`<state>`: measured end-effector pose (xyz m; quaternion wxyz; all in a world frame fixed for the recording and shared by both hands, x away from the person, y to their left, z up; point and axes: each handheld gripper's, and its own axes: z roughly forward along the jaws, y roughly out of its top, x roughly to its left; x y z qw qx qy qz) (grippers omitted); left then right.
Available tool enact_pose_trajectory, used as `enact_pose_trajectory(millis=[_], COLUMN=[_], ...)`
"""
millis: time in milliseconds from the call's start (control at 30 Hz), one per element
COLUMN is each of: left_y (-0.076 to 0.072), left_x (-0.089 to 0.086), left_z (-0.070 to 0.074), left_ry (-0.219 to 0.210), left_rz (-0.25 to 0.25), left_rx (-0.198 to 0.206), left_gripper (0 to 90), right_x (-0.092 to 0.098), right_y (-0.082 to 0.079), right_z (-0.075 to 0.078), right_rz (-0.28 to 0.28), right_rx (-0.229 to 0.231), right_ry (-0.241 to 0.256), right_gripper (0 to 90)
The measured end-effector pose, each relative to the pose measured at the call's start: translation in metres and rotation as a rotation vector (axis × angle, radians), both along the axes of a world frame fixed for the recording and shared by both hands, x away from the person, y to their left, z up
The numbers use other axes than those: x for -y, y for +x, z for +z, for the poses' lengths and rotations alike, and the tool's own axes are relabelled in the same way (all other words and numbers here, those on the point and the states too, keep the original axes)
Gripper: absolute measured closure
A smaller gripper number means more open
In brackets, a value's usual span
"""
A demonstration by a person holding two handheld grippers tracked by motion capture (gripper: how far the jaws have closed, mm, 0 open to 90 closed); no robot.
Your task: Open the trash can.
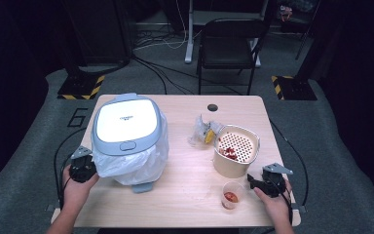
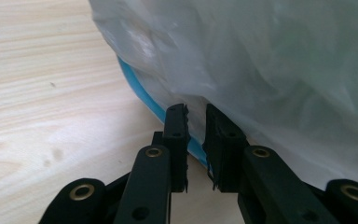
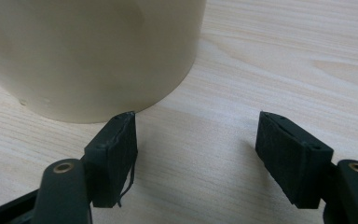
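A bin with a white and grey lid (image 1: pixel 124 122) and a translucent plastic liner bag (image 1: pixel 141 161) stands on the left of the wooden table (image 1: pixel 185 195). My left gripper (image 1: pixel 84 168) sits at the bin's left side. In the left gripper view the jaws (image 2: pixel 196 112) stand a narrow gap apart, their tips against the bag (image 2: pixel 261 60) and a blue rim (image 2: pixel 140 91), with nothing between them. A cream tub (image 1: pixel 233 165) with a perforated insert holding red scraps stands at the right. My right gripper (image 1: pixel 255 183) is open wide beside the tub (image 3: pixel 88 51), its left jaw near the base.
A small clear cup (image 1: pixel 231 195) with red bits stands at the front, just left of my right gripper. A crumpled wrapper (image 1: pixel 203 131) with something yellow lies left of the tub. A black chair (image 1: pixel 229 44) stands beyond the table's far edge.
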<state>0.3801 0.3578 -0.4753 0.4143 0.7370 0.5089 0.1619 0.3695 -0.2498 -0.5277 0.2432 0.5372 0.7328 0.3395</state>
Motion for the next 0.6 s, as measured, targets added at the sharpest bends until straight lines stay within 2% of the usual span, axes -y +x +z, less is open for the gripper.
enact_pose_trajectory(millis=[167, 267, 333, 400, 433, 467, 600], left_y=[-0.008, -0.017, -0.025, -0.035, -0.04, -0.046, -0.062], left_x=[-0.002, -0.009, -0.015, -0.02, -0.02, -0.02, -0.015], left_z=[-0.001, 0.0, 0.001, 0.003, 0.003, 0.003, 0.007], left_ry=[-0.04, -0.019, -0.031, -0.014, -0.024, -0.035, -0.018], left_rz=[-0.012, 0.009, 0.017, -0.004, -0.01, -0.017, -0.101], left_rx=[-0.037, -0.057, -0.067, -0.077, -0.079, -0.086, -0.09], left_gripper=[69.8, 66.2, 66.2, 66.0, 66.3, 70.3, 76.7], right_x=[0.0, 0.0, 0.0, 0.0, 0.0, 0.0, 0.0], right_y=[0.0, 0.0, 0.0, 0.0, 0.0, 0.0, 0.0], right_z=[0.0, 0.0, 0.0, 0.0, 0.0, 0.0, 0.0], right_rz=[0.0, 0.0, 0.001, 0.0, 0.001, 0.001, 0.001], right_rx=[0.0, 0.0, 0.0, 0.0, 0.0, 0.0, 0.0], right_ry=[0.0, 0.0, -0.001, -0.001, -0.001, -0.001, -0.001], right_gripper=[28.8, 28.8, 28.9, 28.8, 28.8, 28.8, 28.9])
